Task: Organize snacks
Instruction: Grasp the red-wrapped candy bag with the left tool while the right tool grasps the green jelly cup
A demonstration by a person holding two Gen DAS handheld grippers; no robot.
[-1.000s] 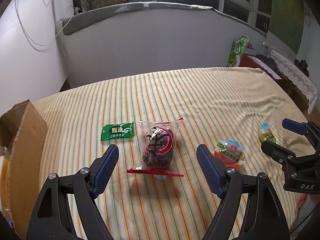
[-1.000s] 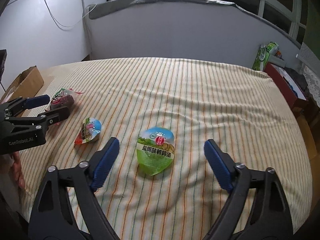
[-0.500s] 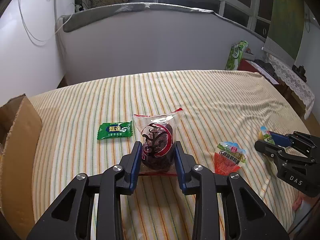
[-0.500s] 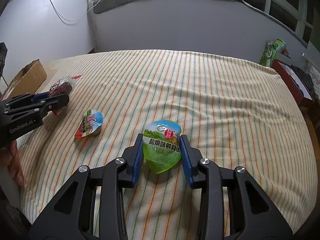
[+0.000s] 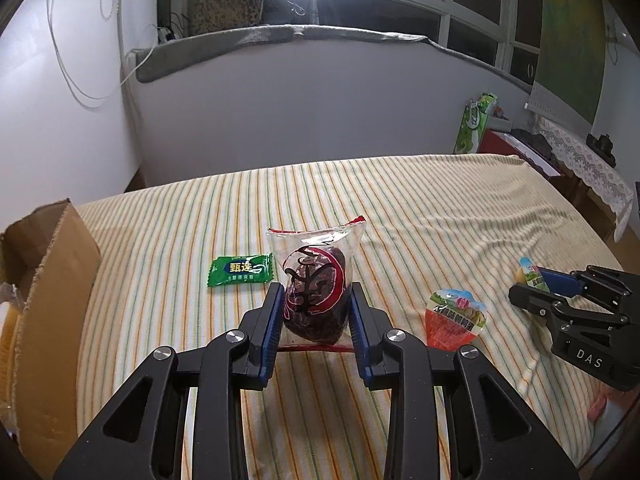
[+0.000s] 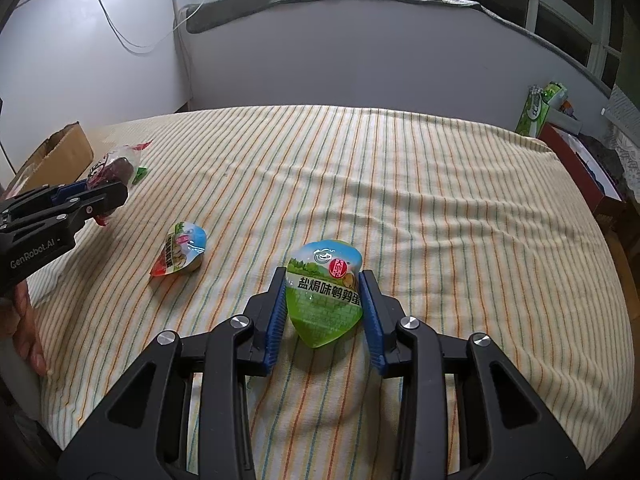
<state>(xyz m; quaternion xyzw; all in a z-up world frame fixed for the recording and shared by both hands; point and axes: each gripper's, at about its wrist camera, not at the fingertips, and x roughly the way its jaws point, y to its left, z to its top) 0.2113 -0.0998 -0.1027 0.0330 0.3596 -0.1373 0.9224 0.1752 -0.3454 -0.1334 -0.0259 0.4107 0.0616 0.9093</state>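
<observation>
Cardboard box [image 5: 52, 280], contents unclear

Striped bed [image 5: 420, 208] bears green sachet [image 5: 240, 270], red-edged pouch [image 5: 456, 318].

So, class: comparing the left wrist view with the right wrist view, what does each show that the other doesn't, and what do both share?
Left wrist only: the small green candy packet seen whole, and the DAS lettering on the right claw.

Right wrist only: the green quail-egg pack's full label, and a person's hand at the left edge.

Both: the striped cloth, cardboard box, red-bottomed pack, and the left claw clamping the dark snack bag.
</observation>
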